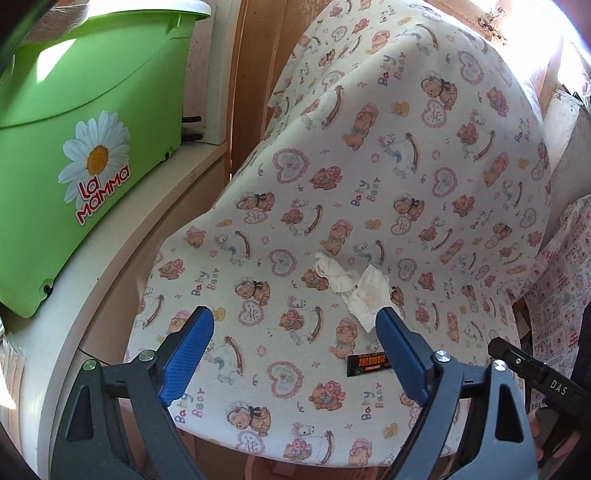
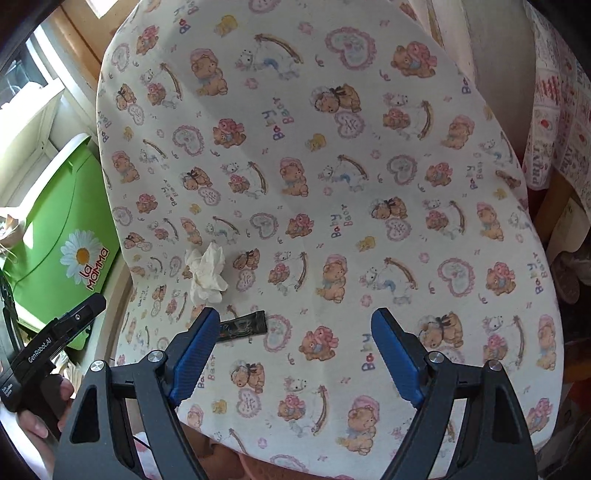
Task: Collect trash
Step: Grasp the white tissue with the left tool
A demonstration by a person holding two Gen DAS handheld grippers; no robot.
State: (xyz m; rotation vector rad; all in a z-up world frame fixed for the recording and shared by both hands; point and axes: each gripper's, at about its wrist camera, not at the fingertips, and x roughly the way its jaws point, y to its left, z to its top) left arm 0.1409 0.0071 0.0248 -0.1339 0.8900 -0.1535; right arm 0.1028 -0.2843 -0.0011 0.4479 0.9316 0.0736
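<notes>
Crumpled tissue (image 1: 356,286), frame center: light, soft, pinch its bunched middle. Black sachet (image 1: 368,364) below it: flat, slick, take an edge. Both grippers' jaws spread, empty.

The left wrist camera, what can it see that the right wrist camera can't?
Only the left wrist view shows the green bin's white lid and the metal latch at the top right. It also shows the packet's orange print.

Only the right wrist view shows the window at the top left and the person's hand holding the other gripper's handle.

Both show the bear-print cloth, the crumpled white tissue, the black packet, the green bin with the daisy, and open blue fingers: left gripper, right gripper.
</notes>
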